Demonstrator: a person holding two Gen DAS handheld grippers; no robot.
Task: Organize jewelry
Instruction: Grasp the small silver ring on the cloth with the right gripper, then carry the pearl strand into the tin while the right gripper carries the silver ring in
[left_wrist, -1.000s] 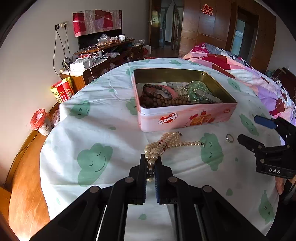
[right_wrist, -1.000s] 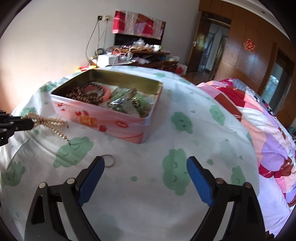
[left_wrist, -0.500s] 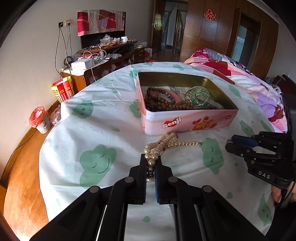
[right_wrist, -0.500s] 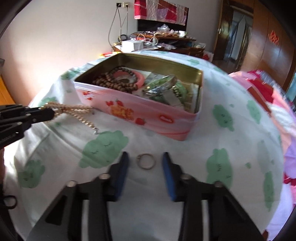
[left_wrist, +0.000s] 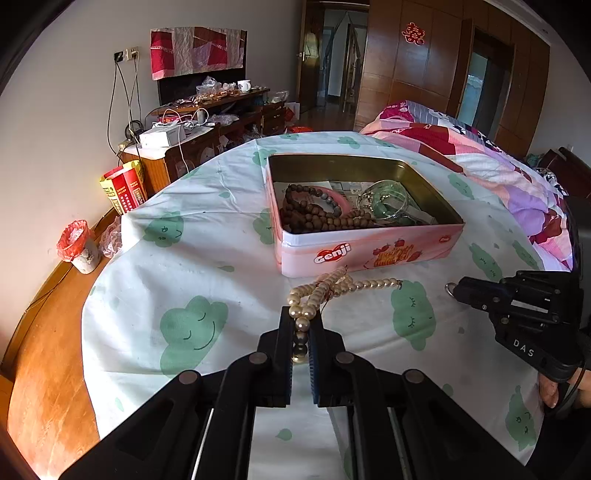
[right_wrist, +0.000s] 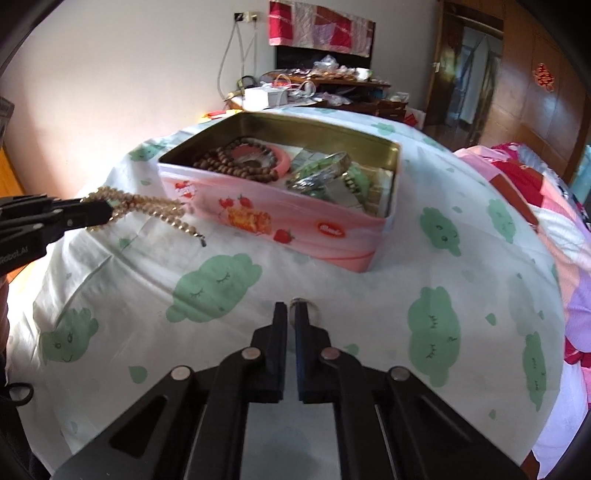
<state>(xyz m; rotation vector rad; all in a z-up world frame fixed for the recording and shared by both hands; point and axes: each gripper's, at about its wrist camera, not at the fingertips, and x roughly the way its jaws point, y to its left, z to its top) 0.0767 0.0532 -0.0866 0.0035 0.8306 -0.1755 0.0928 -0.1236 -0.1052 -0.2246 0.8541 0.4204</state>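
My left gripper (left_wrist: 301, 317) is shut on a pearl necklace (left_wrist: 343, 285), whose loose end trails on the cloth just in front of the pink Genji tin (left_wrist: 369, 253). The right wrist view has that gripper (right_wrist: 99, 212) at the left, with the pearls (right_wrist: 159, 207) hanging from it beside the tin (right_wrist: 280, 218). My right gripper (right_wrist: 291, 308) is closing its jaws on a small metal ring (right_wrist: 303, 302), pads pressed to it, right of the necklace. Brown wooden beads (left_wrist: 314, 218), a pink bangle and a green glass bangle (left_wrist: 384, 201) lie in the tin.
A white cloth with green cloud faces (left_wrist: 192, 325) covers the round table, whose bare wooden edge (left_wrist: 44, 369) shows at the left. A quilted bed (left_wrist: 498, 173) lies to the right. A cluttered cabinet (left_wrist: 192, 136) and a red-lined bin (left_wrist: 77, 243) stand by the wall.
My right gripper came down over the ring and its wide-open jaws closed onto it. The left gripper kept still with the necklace.
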